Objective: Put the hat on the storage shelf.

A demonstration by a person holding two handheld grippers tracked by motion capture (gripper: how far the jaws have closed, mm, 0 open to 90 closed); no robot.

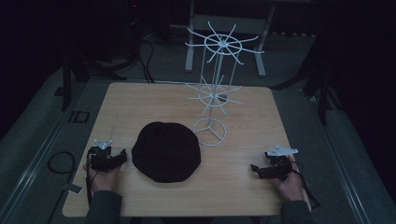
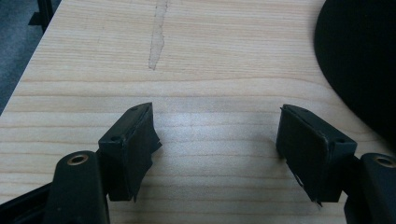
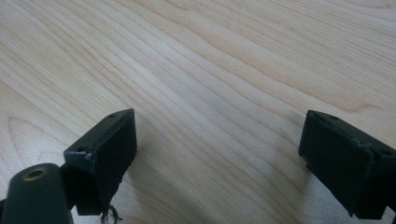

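in the high view a black cap (image 1: pixel 166 151) lies flat on the wooden table (image 1: pixel 243 186), a little left of the frame's centre and in its lower half, with its edge just beside the round base of a white wire display stand (image 1: pixel 213 95) that rises toward the upper middle of the frame with two tiers of spokes. the left gripper (image 1: pixel 122 156) sits at the lower left of that view, held in a hand (image 1: pixel 103 176) resting on the table, its tips pointing toward the cap and near its left edge without touching it. in the left gripper view the left gripper (image 2: pixel 217 133) shows its two black jaws spread wide with bare wood between them and nothing in their grasp; the cap (image 2: pixel 357 60) fills the upper right corner of that frame, apart from the right-hand jaw. the right gripper (image 1: pixel 254 169) lies at the lower right of the high view, held in the other hand (image 1: pixel 289 183), well apart from the cap and pointing left toward it. in the right gripper view the right gripper (image 3: pixel 217 140) also stands wide open, holding nothing, with plain table grain (image 3: pixel 210 56) across the frame
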